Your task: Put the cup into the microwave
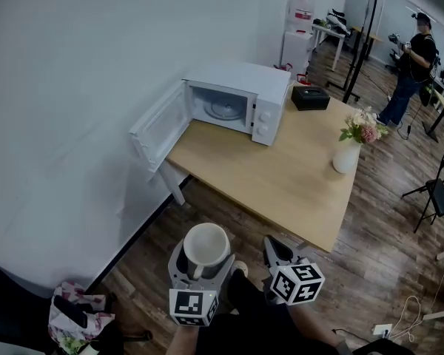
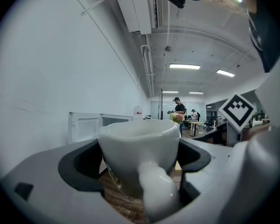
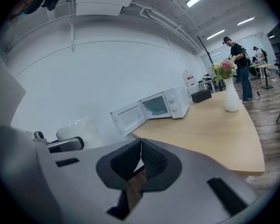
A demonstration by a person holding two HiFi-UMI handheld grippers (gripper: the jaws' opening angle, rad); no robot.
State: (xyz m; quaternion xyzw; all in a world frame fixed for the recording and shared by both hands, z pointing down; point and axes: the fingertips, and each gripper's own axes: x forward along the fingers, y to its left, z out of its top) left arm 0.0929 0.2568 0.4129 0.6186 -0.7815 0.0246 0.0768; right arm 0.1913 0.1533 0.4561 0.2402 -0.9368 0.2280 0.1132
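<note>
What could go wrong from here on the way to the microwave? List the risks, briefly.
1. The cup sits upright between the left gripper's jaws, gripped on its smooth sides; it may slip or tilt while being carried.
2. The microwave's open door juts past the table edge on the left; the left gripper might knock it on approach.

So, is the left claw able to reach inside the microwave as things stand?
Probably yes, once nearer. The microwave has its door open, and nothing lies on the table in front of it. The left claw, shut on the cup, is short of the table.
</note>
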